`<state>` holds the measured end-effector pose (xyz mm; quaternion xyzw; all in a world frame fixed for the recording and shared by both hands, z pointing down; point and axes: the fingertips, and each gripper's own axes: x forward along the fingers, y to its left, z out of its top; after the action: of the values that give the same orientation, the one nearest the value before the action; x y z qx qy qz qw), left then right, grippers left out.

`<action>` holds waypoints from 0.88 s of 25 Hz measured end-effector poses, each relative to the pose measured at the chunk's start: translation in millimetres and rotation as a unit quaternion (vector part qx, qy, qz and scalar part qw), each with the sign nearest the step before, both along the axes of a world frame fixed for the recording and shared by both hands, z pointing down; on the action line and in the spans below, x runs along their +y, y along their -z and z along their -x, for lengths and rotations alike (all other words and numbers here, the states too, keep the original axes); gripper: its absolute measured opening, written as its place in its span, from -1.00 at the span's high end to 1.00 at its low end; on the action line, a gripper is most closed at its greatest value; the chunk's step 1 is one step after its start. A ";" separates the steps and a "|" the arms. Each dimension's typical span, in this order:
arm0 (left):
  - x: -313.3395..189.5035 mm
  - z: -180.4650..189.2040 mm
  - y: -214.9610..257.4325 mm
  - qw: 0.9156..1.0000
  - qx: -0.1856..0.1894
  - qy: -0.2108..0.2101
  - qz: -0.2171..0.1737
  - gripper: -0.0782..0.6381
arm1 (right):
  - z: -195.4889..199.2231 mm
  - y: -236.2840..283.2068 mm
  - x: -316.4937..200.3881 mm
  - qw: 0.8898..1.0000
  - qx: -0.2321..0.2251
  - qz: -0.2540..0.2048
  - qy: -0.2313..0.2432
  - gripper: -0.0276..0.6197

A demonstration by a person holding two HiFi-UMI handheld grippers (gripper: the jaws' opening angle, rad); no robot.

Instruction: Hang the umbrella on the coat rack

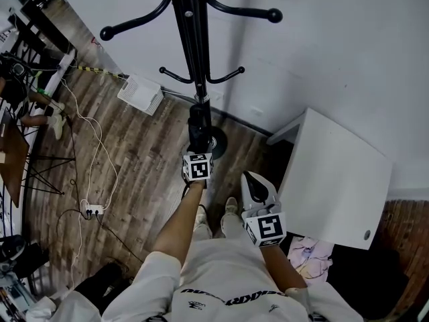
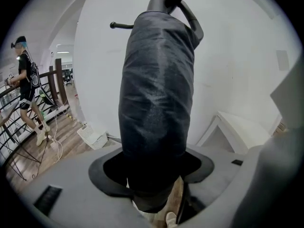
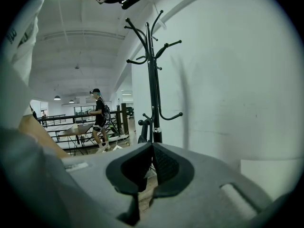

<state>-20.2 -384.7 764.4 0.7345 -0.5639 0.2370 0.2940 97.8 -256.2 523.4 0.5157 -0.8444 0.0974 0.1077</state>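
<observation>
The black coat rack (image 1: 191,25) stands against the white wall, its curved hooks spreading at several heights. My left gripper (image 1: 196,149) is shut on a folded black umbrella (image 1: 196,127), held upright right next to the rack's pole. In the left gripper view the umbrella (image 2: 156,94) fills the middle, clamped between the jaws of the left gripper (image 2: 154,177), with a rack hook (image 2: 121,25) behind its top. My right gripper (image 1: 253,180) hangs lower to the right, shut and empty. In its own view the right gripper (image 3: 152,167) faces the coat rack (image 3: 152,80).
A white table (image 1: 335,173) stands to the right by the wall. A white basket (image 1: 141,94) lies on the wooden floor left of the rack, with cables and a power strip (image 1: 92,210) further left. A person (image 3: 99,118) walks in the background.
</observation>
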 end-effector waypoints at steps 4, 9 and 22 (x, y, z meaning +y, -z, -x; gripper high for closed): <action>-4.7 -1.3 -3.0 1.000 -0.009 -0.009 0.007 0.03 | -2.9 -0.2 -0.3 1.000 0.004 0.002 -0.002 0.92; -2.6 2.7 -2.7 1.000 -0.028 -0.010 0.002 0.01 | -5.3 1.8 0.2 1.000 0.004 0.001 -0.006 0.92; 5.0 8.0 44.7 0.999 -0.003 -0.006 -0.043 0.02 | -3.2 7.1 7.8 1.000 0.005 -0.005 -0.010 0.92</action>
<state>-28.2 -379.7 719.8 0.7491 -0.5699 0.2169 0.2589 100.9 -248.4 516.3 0.5250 -0.8391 0.0922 0.1084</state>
